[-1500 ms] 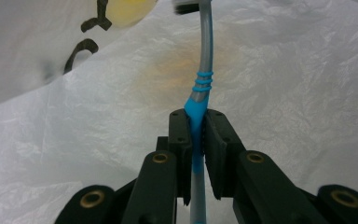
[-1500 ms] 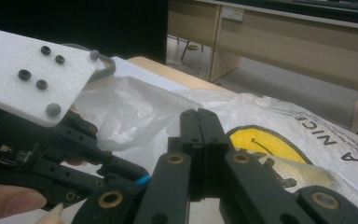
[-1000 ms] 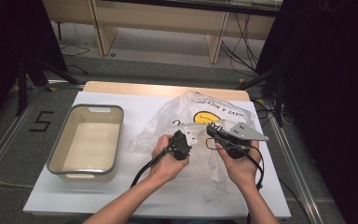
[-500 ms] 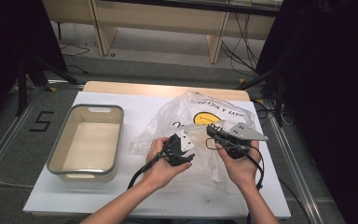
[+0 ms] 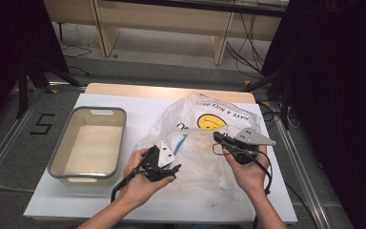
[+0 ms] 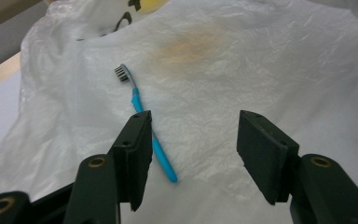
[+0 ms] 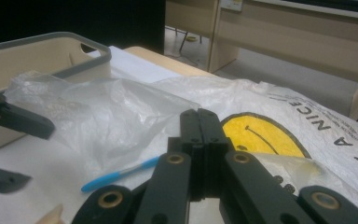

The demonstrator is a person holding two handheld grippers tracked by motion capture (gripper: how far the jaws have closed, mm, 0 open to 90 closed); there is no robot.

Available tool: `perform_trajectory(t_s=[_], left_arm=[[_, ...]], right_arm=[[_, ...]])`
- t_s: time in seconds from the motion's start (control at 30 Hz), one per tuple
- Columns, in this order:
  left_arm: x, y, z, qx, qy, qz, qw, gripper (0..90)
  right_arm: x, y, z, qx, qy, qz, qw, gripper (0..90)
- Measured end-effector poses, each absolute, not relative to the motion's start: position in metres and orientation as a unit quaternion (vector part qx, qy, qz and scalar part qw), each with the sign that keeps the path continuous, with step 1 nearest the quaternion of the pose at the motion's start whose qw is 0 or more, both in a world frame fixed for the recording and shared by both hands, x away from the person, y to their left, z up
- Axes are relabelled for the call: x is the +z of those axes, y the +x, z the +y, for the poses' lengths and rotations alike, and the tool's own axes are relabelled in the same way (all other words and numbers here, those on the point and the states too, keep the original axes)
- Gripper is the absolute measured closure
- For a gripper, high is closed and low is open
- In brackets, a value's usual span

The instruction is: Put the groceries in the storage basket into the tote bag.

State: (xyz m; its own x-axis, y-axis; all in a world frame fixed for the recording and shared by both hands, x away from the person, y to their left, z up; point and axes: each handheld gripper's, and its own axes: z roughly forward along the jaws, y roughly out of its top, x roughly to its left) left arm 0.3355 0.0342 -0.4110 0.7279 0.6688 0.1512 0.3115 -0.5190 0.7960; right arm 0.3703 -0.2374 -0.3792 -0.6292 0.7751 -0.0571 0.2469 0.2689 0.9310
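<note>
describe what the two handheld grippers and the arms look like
Both grippers are black, each with two flat, blocky jaws hinged on brass-coloured pivots. The left gripper carries a small pale plate with holes, the right gripper a grey three-cornered plate. A black cable trails from each. The forearms are bare, no sleeves or gloves visible.

Empty grey-rimmed tub [image 5: 91, 145] left on table [image 5: 138, 102].

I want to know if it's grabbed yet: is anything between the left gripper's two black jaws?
Just bare plastic bag. In the left gripper view, the blue toothbrush lies outside the open left gripper.
</note>
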Motion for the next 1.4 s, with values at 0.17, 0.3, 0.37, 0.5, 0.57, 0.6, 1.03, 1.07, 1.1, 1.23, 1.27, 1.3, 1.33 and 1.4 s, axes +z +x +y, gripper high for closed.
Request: perform_trajectory(t_s=[0.17,0.3,0.37,0.5,0.57,0.6,1.03,1.07,1.1,1.23,1.27,1.3,1.33,1.4], left_arm=[[-0.404,0.332,0.047,0.242,0.832,0.302,0.399,47.6],[-0.4,0.333,0.054,0.255,0.821,0.316,0.402,48.1],[-0.399,0.335,0.057,0.27,0.815,0.321,0.4,46.0],[-0.4,0.34,0.064,0.291,0.811,0.34,0.376,36.5],[-0.404,0.343,0.066,0.283,0.815,0.35,0.364,32.4],[-0.406,0.345,0.066,0.273,0.82,0.354,0.358,30.6],[-0.447,0.36,0.063,0.215,0.873,0.35,0.264,25.8],[-0.449,0.361,0.063,0.214,0.876,0.349,0.256,26.1],[-0.452,0.363,0.062,0.214,0.877,0.351,0.25,26.1],[-0.462,0.37,0.061,0.201,0.879,0.357,0.245,26.6],[-0.463,0.371,0.062,0.194,0.88,0.359,0.245,26.6],[-0.465,0.373,0.062,0.191,0.88,0.36,0.245,26.6],[-0.466,0.375,0.063,0.188,0.88,0.362,0.242,26.6],[-0.467,0.377,0.063,0.191,0.878,0.368,0.24,27.1]], right_arm=[[-0.381,0.368,-0.242,0.494,0.343,0.754,0.262,90.0],[-0.383,0.368,-0.244,0.492,0.346,0.755,0.261,90.0],[-0.384,0.368,-0.245,0.489,0.346,0.758,0.259,90.0],[-0.387,0.367,-0.247,0.483,0.344,0.764,0.253,90.0],[-0.388,0.366,-0.248,0.48,0.344,0.767,0.25,90.0],[-0.389,0.366,-0.249,0.477,0.344,0.771,0.246,90.0],[-0.417,0.363,-0.246,0.429,0.326,0.82,0.191,90.0],[-0.42,0.362,-0.245,0.423,0.324,0.825,0.185,90.0],[-0.422,0.362,-0.244,0.419,0.322,0.83,0.18,90.0],[-0.431,0.36,-0.24,0.405,0.315,0.844,0.158,90.0],[-0.433,0.359,-0.239,0.399,0.314,0.849,0.151,90.0],[-0.436,0.358,-0.238,0.393,0.31,0.853,0.145,90.0],[-0.438,0.358,-0.238,0.388,0.309,0.857,0.141,90.0],[-0.442,0.357,-0.237,0.38,0.307,0.863,0.127,90.0]])
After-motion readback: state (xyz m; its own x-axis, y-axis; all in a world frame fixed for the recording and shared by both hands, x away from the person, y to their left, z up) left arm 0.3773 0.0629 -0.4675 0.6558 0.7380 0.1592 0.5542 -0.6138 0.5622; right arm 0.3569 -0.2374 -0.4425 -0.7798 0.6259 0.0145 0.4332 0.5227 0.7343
